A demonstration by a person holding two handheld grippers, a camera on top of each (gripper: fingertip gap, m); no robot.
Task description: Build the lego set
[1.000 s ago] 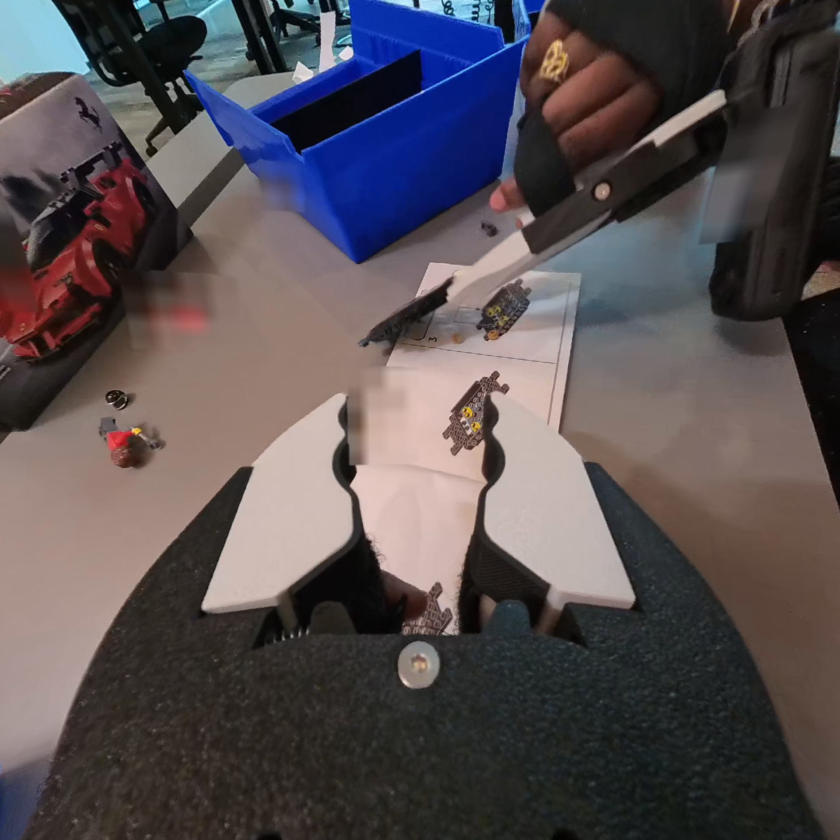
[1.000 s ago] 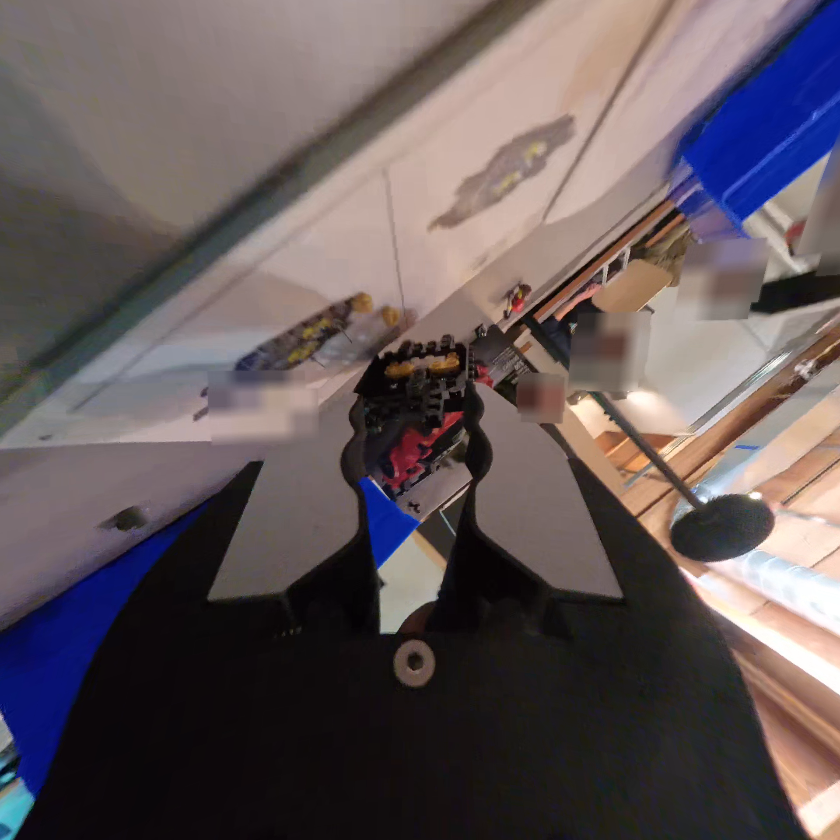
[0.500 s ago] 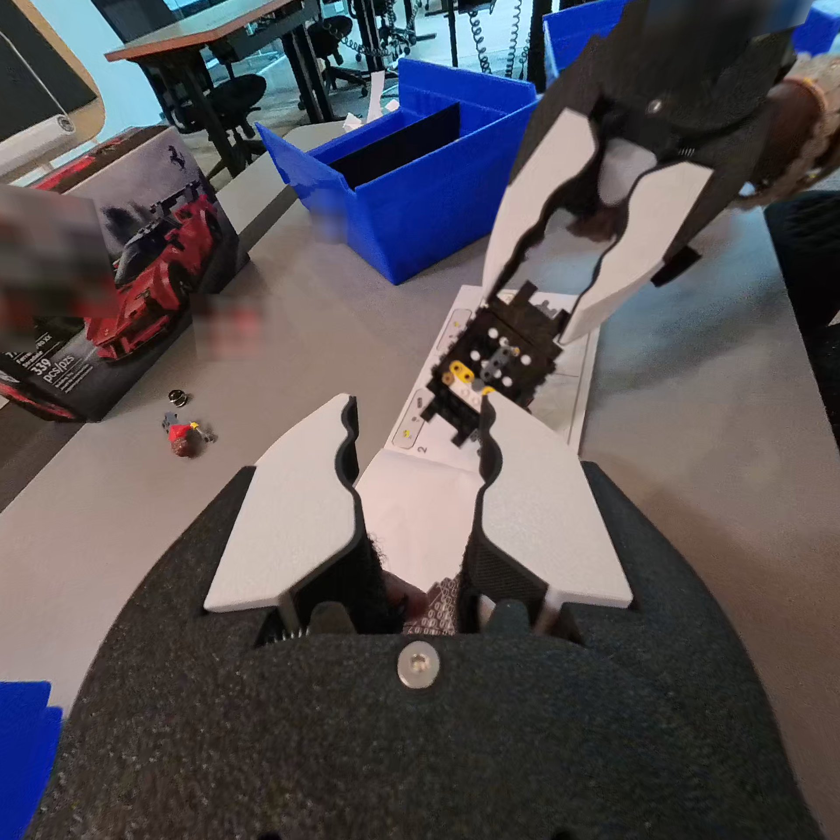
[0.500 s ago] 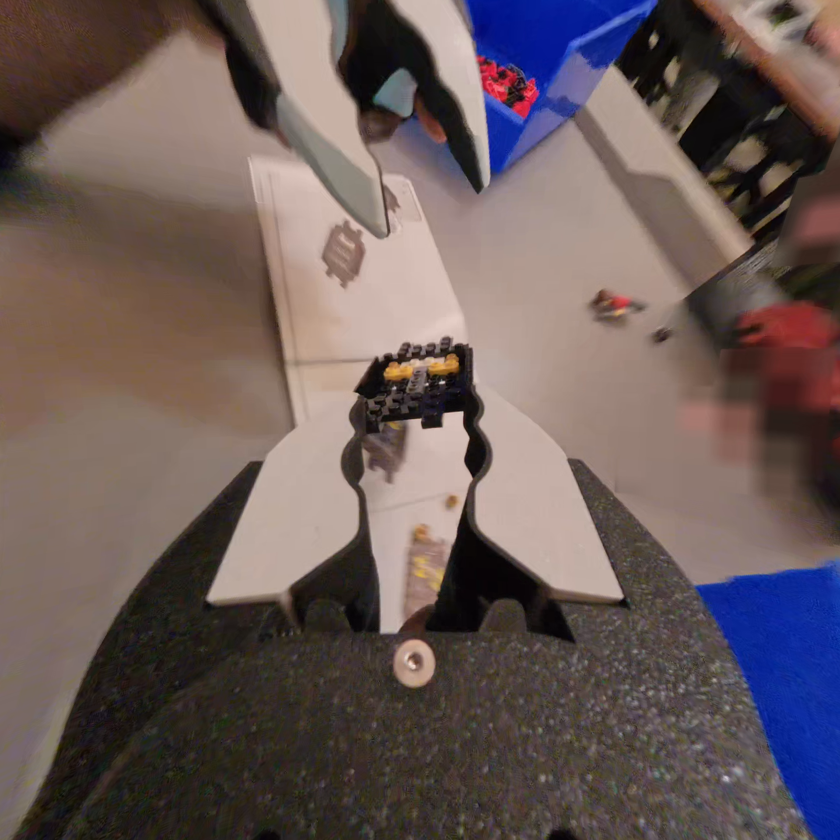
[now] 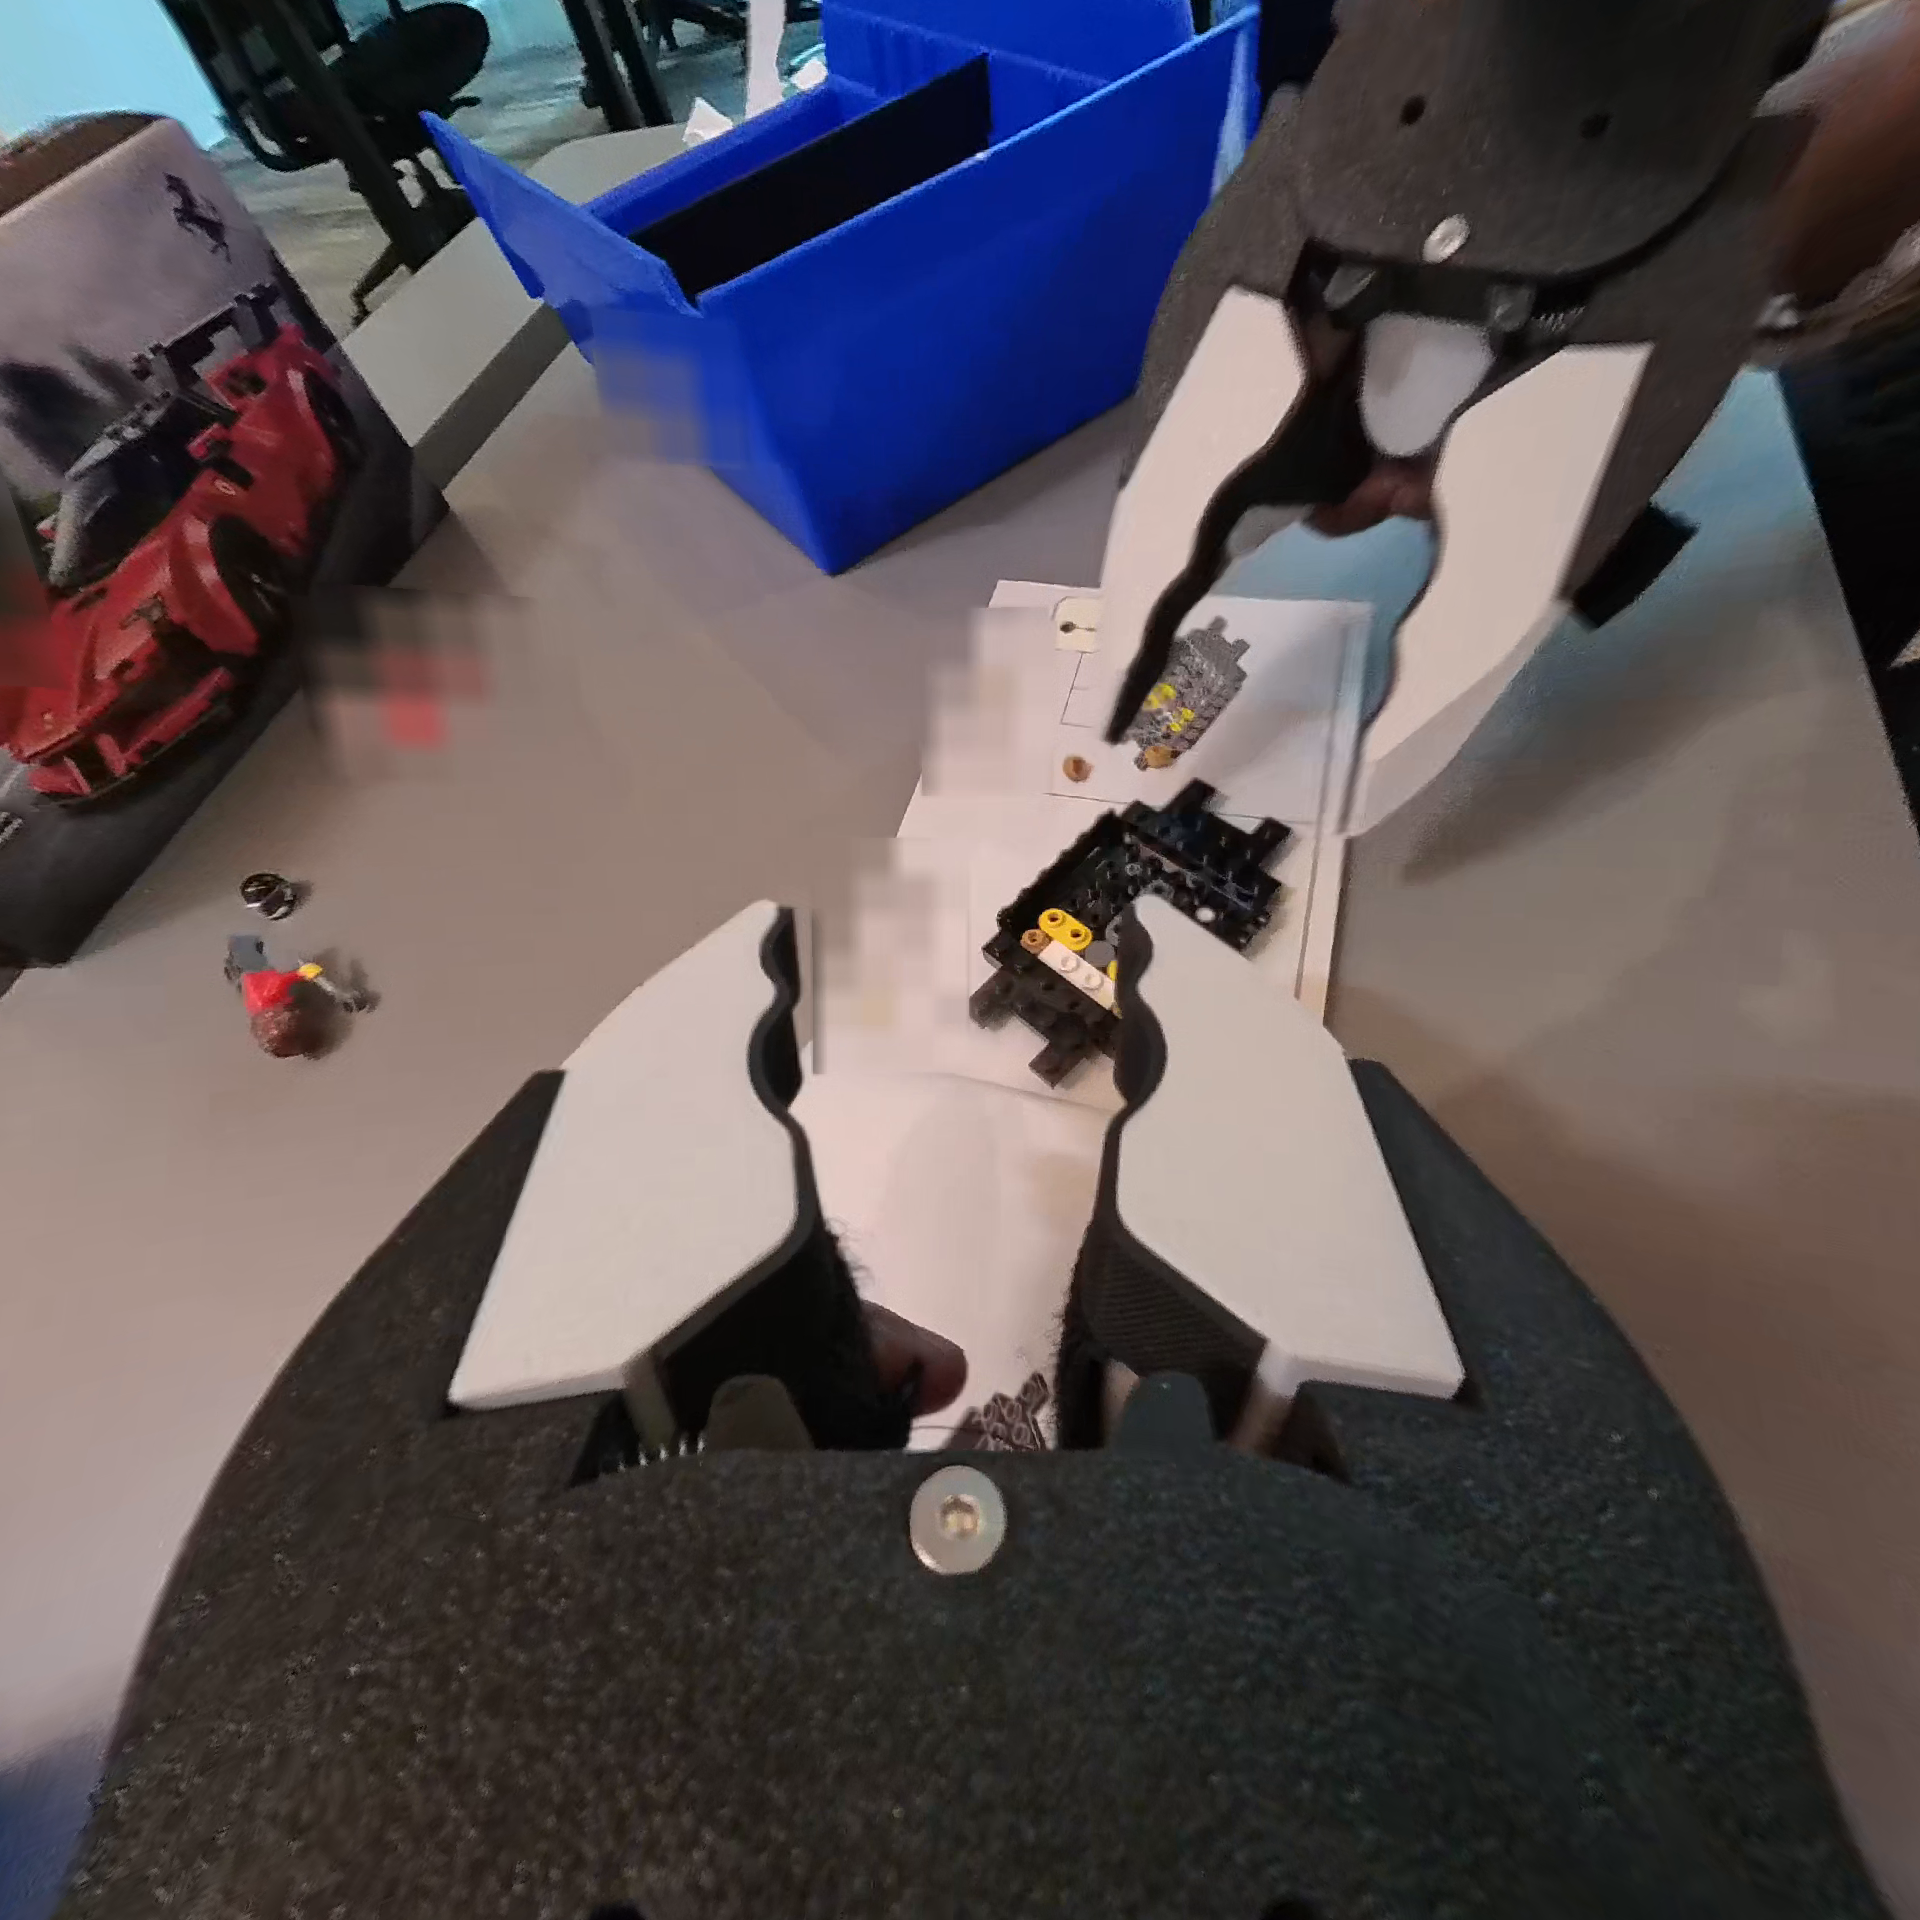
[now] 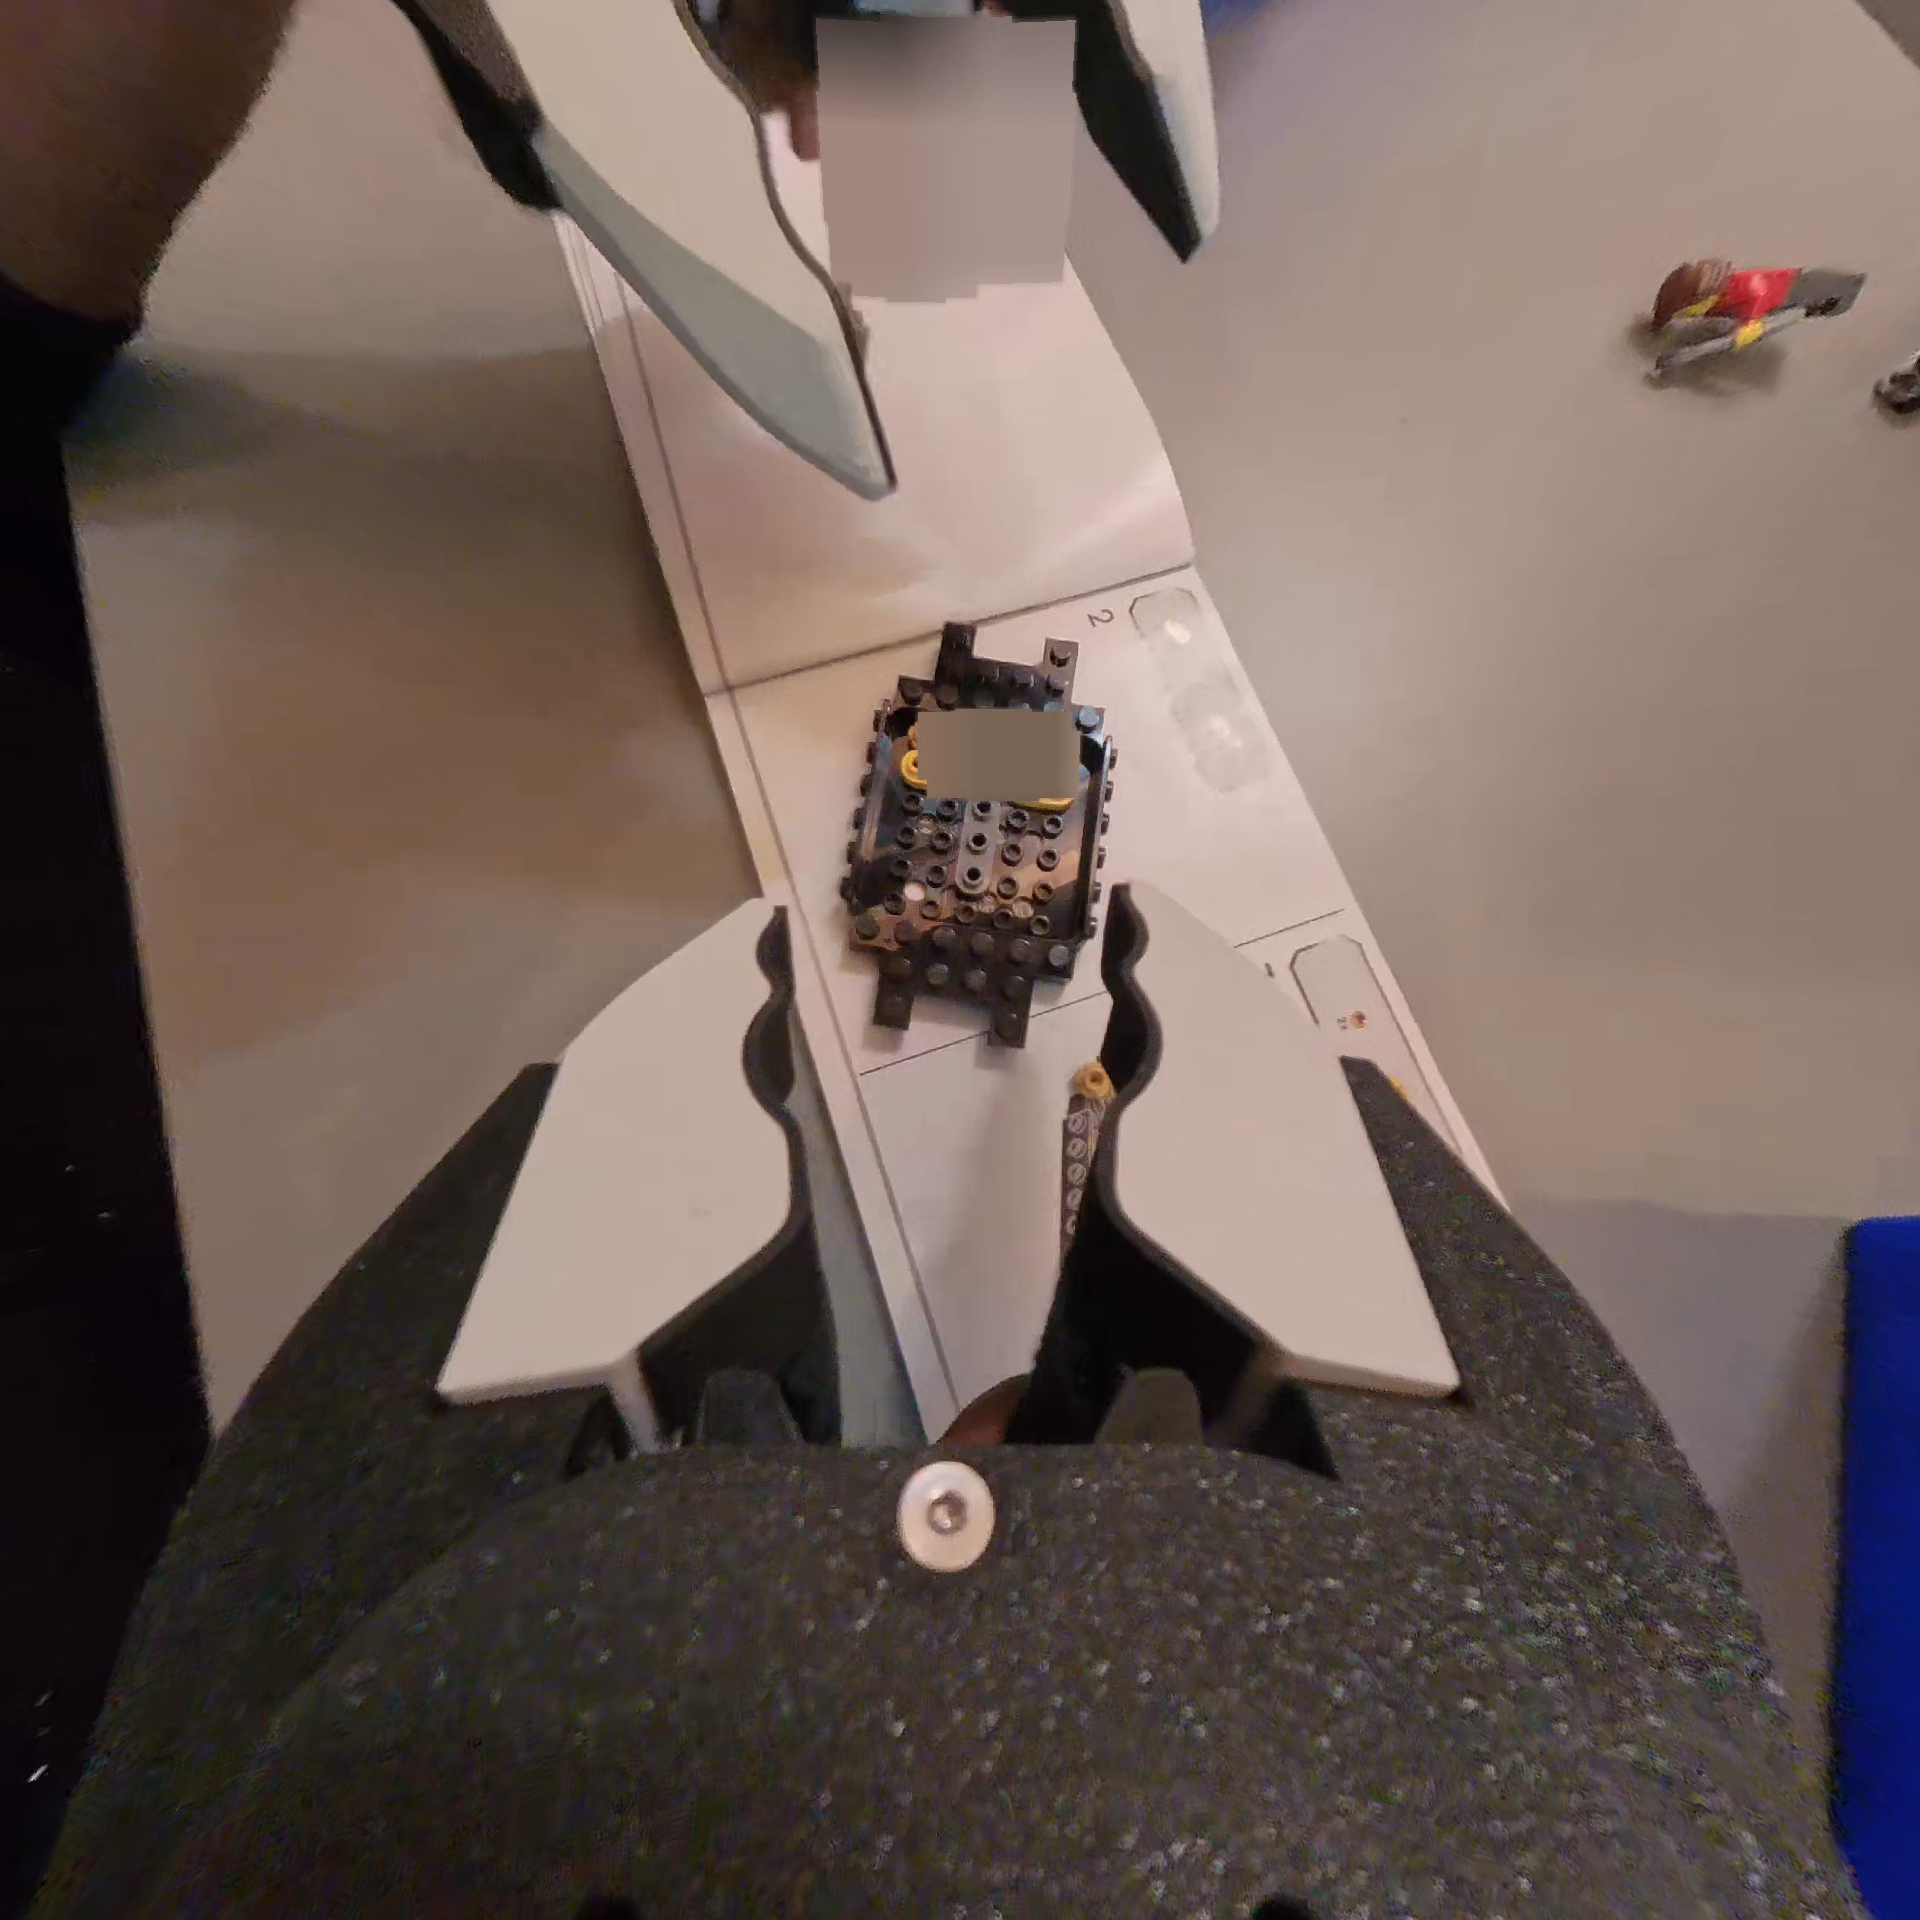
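My left claw (image 5: 961, 935) hangs released over the grey tabletop (image 5: 582, 831), its two white fingers wide apart with nothing between them. Just in front of its right fingertip lies a black brick assembly (image 5: 1143, 914) with some yellow and white small pieces on its top. It rests on an open white instruction booklet (image 5: 1299, 707) which lies flat on the tabletop. The fingertip covers one edge of the assembly in this view, and I cannot tell if it touches it.

My right claw (image 6: 940, 935) comes from the opposite side and is also released. The same black brick assembly (image 6: 977, 842) lies just beyond its tips, apart from both fingers. In the left wrist view this claw hangs above the far page of the booklet.

To the left, well apart from the booklet, a small toy figure (image 5: 291, 997) with a red body lies on the tabletop, and a little dark round piece (image 5: 268, 894) is near it. Farther behind stands a box with a red car picture (image 5: 177, 468). At the far side is a blue bin (image 5: 883, 312) with a dark divider inside.
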